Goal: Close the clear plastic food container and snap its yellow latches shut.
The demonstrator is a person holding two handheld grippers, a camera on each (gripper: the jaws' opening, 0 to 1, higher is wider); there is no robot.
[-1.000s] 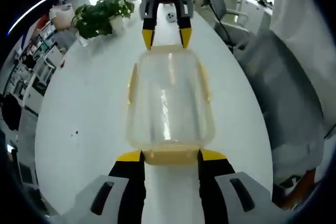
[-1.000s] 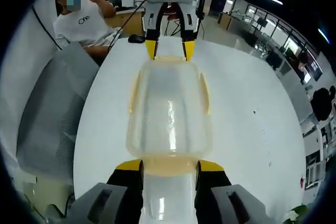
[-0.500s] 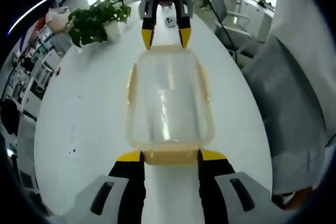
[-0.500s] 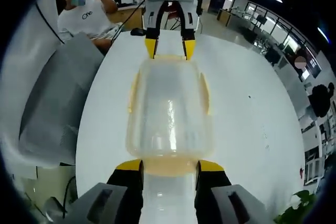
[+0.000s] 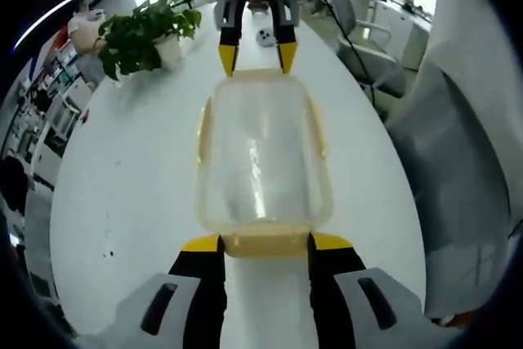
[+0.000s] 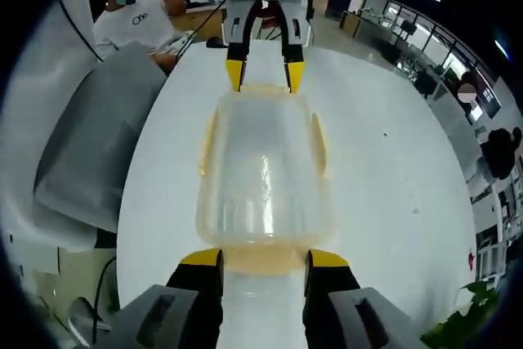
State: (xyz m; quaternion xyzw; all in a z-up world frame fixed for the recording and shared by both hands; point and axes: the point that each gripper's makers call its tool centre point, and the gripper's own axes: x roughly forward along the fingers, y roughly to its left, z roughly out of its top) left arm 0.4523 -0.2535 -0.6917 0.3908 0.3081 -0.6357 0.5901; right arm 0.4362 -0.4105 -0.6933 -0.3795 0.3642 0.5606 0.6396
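Two hand-held grippers face each other across the clear plastic food container point(image 5: 263, 157), one at each short end. In the left gripper view, the left hand-held gripper point(image 5: 264, 243) rises from the bottom with its yellow-tipped jaws spread about as wide as the near yellow latch point(image 5: 265, 243), which lies between the tips; whether the tips actually press on it cannot be told. At the far end of the container in that view, the right hand-held gripper point(image 5: 253, 58) points down toward the far latch point(image 5: 260, 76), its two yellow tips apart and set just at the container's edge. The right gripper view mirrors this: the right hand-held gripper point(image 6: 263, 258) straddles its own near latch point(image 6: 264, 261) with jaws parted, and the left hand-held gripper point(image 6: 264, 74) stands at the opposite end, tips apart and just at the rim. The container lies on the white table point(image 5: 139, 169) with its lid on, running lengthwise between the two grippers, and yellow side latches point(image 5: 203, 132) show along its long edges. Beyond it in the left gripper view a potted plant point(image 5: 143, 26) stands on the table, with an office chair point(image 5: 351, 14) off to the side. In the right gripper view a seated person in a white shirt point(image 6: 135, 26) is at the table's far end.
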